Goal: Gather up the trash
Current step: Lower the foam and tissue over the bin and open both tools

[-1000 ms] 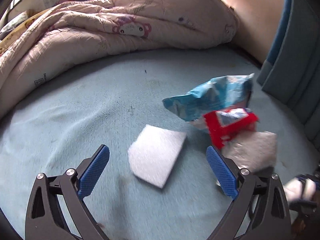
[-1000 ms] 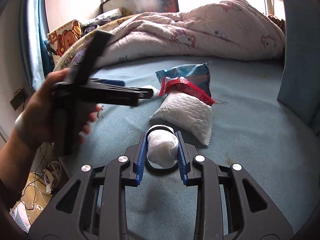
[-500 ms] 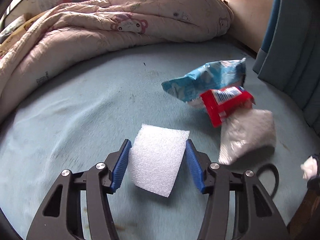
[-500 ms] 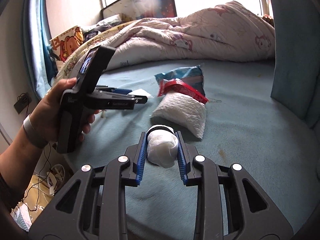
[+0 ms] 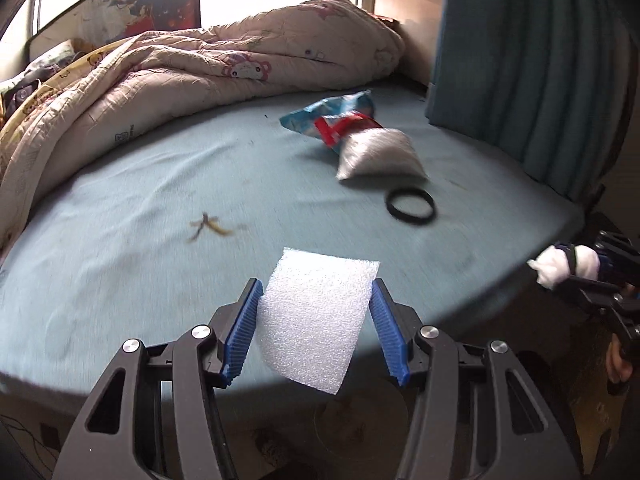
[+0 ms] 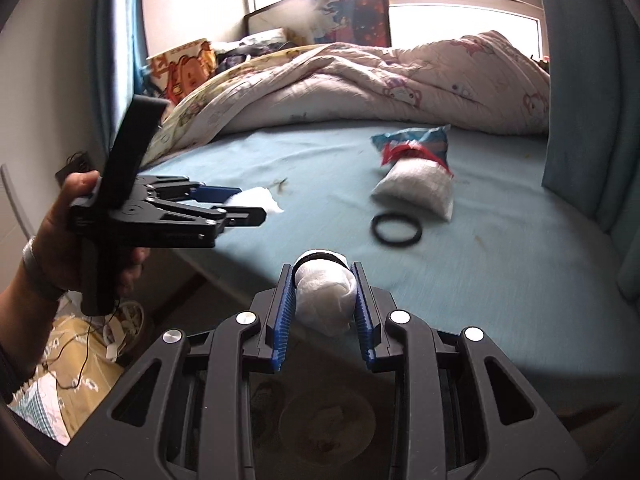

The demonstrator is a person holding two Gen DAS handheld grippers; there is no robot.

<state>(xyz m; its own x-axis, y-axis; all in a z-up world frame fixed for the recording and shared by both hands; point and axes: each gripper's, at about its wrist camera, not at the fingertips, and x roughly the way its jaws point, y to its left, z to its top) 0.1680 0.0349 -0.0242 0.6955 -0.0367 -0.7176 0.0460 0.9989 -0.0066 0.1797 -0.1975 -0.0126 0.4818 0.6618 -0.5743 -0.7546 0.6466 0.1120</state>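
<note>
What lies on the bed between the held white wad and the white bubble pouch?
A black ring on the sheet, between wad and pouch; the right wrist view shows it.

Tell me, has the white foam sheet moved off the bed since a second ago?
Yes. The white foam sheet, then lying flat on the blue bed sheet, is now clamped in the left claw, lifted and pulled back past the bed's near edge.

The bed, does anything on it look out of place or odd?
Yes: a yellowish-brown scrap like a dried peel lies on the blue sheet, and a black ring sits loose beside the white pouch and snack wrappers.
</note>
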